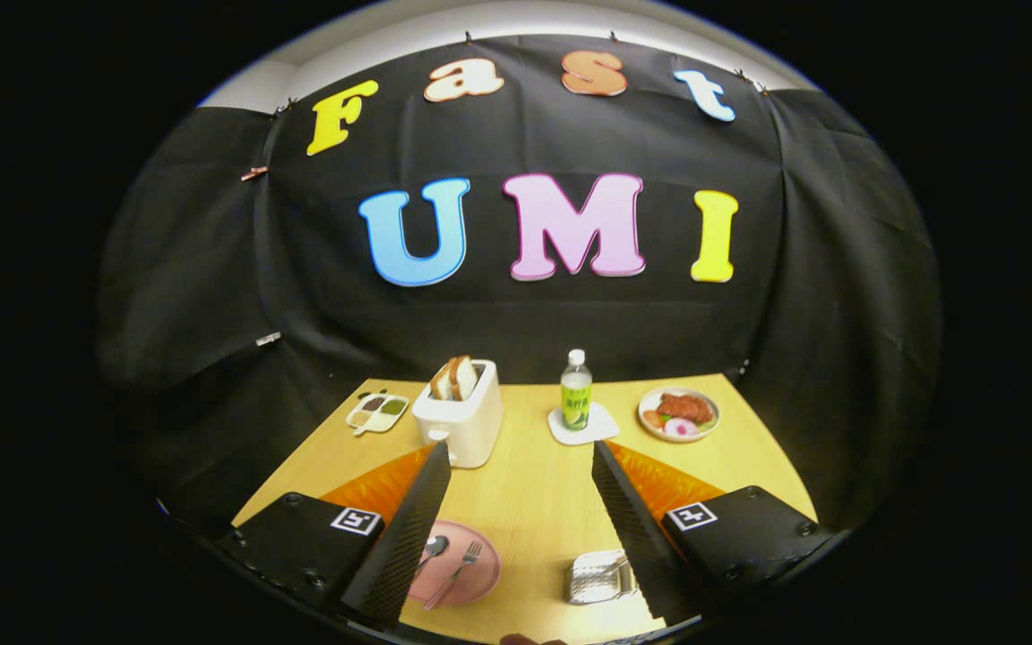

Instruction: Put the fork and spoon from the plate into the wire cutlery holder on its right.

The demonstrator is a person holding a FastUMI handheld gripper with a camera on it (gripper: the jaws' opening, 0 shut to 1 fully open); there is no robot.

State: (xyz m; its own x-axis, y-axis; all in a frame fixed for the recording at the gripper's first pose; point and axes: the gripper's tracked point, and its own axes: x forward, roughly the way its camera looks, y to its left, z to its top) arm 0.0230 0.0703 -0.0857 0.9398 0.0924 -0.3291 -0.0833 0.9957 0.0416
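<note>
Evidently nothing of the task had been carried out at this moment. The fork [460, 570] and the spoon [434, 547] were both seen lying on the pink plate [480, 578], side by side, the spoon partly hidden behind the left finger. The wire cutlery holder [599, 575] stood on the wooden table [534, 502] to the right of the plate, close against the right finger, and no cutlery could be made out in it. The gripper [521, 457] was held well above the table with its fingers spread wide and nothing between them. Beyond the fingers a white toaster with bread [460, 412], a small bottle [576, 391] on a coaster, a divided snack tray [378, 413] and a plate of food [679, 414] were seen, none of them concerned. Both pieces were judged left to be moved, and neither had been gripped.
</note>
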